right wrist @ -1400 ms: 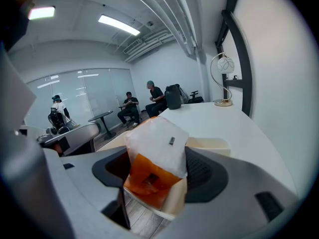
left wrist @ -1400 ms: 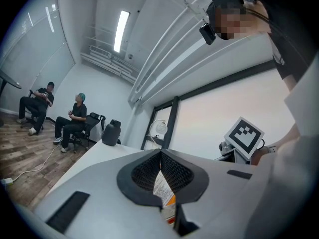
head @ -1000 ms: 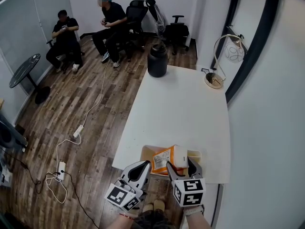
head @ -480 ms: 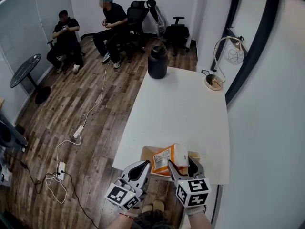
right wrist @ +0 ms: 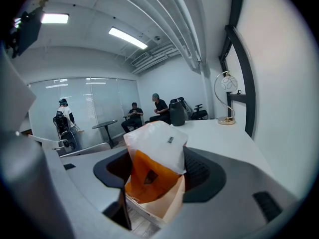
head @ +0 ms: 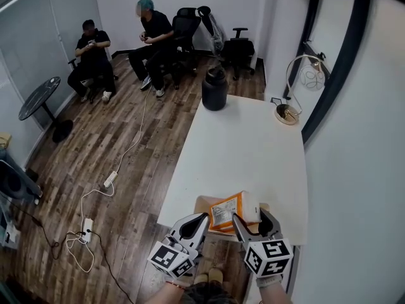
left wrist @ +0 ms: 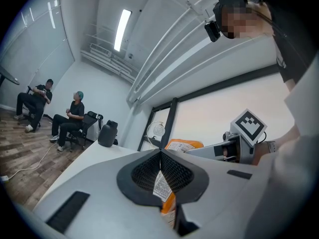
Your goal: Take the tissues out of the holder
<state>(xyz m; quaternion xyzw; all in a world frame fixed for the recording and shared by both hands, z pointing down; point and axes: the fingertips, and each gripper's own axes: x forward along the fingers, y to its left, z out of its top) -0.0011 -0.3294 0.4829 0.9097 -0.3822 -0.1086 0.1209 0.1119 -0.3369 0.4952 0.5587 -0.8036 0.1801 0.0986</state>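
right tool (head: 249, 215), jaws just closing, grips tissue pack (head: 230, 207); left tool (head: 199, 220) pinches holder (head: 202, 202).

White table (head: 240, 151), near edge: pale holder (head: 204, 202) with orange tissue pack (head: 231, 209) tilted above it, between jaws of right gripper (head: 252, 219), which have just been closing. Left gripper (head: 193, 223) at holder's left side. Black jug (head: 214, 90) at far end
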